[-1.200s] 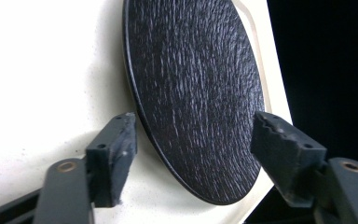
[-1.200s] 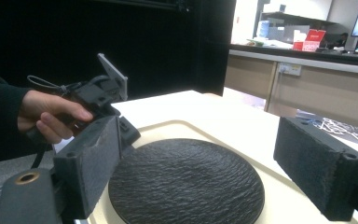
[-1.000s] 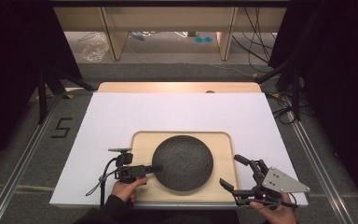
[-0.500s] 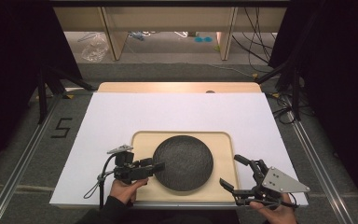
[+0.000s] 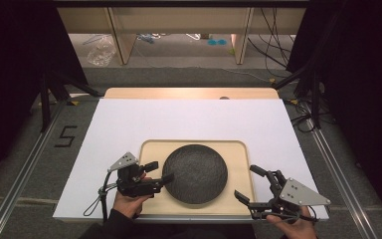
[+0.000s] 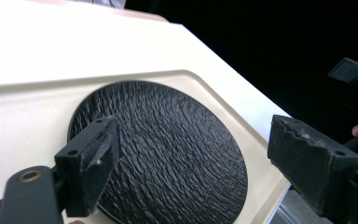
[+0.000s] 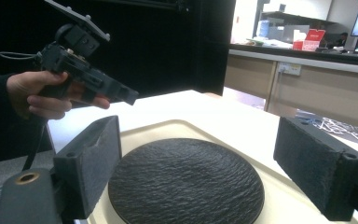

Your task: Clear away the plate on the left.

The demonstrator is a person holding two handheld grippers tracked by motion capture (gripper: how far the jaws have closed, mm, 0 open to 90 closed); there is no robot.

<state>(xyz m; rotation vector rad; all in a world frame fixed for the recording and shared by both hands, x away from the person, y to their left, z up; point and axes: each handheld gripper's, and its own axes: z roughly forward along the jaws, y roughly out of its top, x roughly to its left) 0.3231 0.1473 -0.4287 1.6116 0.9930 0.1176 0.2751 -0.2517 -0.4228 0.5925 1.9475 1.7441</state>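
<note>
As seen from the high view, the left gripper (image 5: pixel 160 171) is held in the person's left hand (image 5: pixel 128 203) at the near left corner of the tray (image 5: pixel 234 149), with its jaws spread and pointing toward the left edge of the plate (image 5: pixel 195 173). One jaw tip lies over or just at the plate's rim; contact cannot be confirmed. The right gripper (image 5: pixel 247 182) is held in the right hand (image 5: pixel 293 229) at the tray's near right corner, jaws spread wide, clear of the plate and holding nothing. The round, dark, textured plate lies flat in the middle of the pale tray, which rests on a white sheet (image 5: pixel 129 124) covering the table (image 5: pixel 189 93). A numeral "5" is marked on the floor (image 5: pixel 35 149) to the left.

In the left gripper view, the left gripper (image 6: pixel 205 161) shows both pads wide apart with the plate (image 6: pixel 168 144) lying beneath and between them. The left pad hangs over the plate's near rim; the right pad sits beyond the tray (image 6: pixel 32 112) edge. Nothing is pinched.

In the right gripper view, the right gripper (image 7: pixel 209 165) has its jaws fully spread and empty, framing the plate (image 7: pixel 186 184) on the tray (image 7: pixel 168 128). Beyond, the left gripper (image 7: pixel 121 95) is raised above the tray's far side, gripped by the left hand (image 7: pixel 42 95). A counter (image 7: pixel 303 70) stands in the background.
</note>
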